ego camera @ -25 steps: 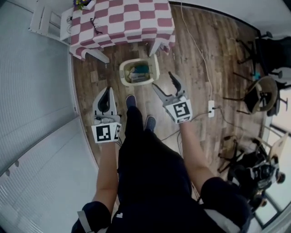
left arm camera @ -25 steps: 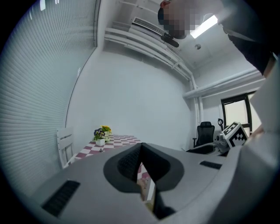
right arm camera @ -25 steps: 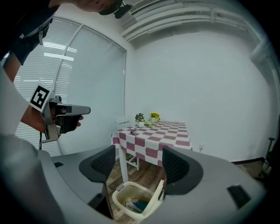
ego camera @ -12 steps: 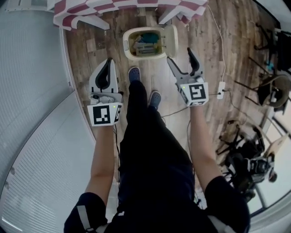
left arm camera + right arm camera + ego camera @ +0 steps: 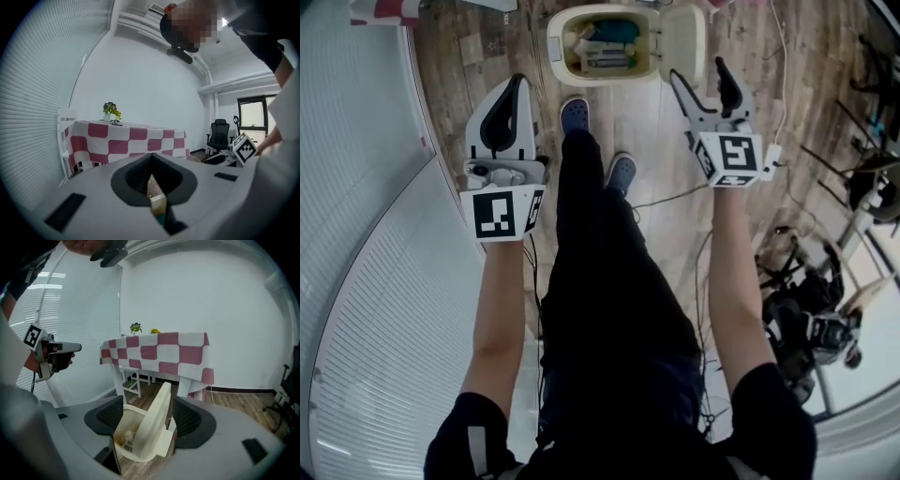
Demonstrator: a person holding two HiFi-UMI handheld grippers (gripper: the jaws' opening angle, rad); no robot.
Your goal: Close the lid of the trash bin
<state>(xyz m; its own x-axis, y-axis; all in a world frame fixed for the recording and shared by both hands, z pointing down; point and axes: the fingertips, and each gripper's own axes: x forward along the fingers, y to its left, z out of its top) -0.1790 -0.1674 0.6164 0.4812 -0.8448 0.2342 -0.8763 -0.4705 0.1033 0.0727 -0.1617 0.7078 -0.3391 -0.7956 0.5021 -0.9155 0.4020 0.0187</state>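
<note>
Where the wooden floor [image 5: 652,131] meets the checkered table [image 5: 159,352], the trash bin [image 5: 555,42] stands open, its lid [image 5: 682,42] raised upright. The right gripper [image 5: 698,75], jaws apart, hangs near the lid. The left gripper [image 5: 514,89], jaws together, holds nothing.

1. bright, even indoor light fills all 3 views; the wood floor [image 5: 628,122] carries no hard shadows.
2. daylight comes through a window [image 5: 251,115], whose pane is washed out to white.
3. the person's dark clothing [image 5: 609,309] reads almost black, with little detail.
4. fisheye distortion is strong: the blinds [image 5: 384,356] bow into curves, and both gripper views fade to black at the corners.
5. the near bodies of the left gripper [image 5: 152,176] and right gripper [image 5: 147,413] look soft; the checked tablecloth [image 5: 126,143] beyond is sharper.
</note>
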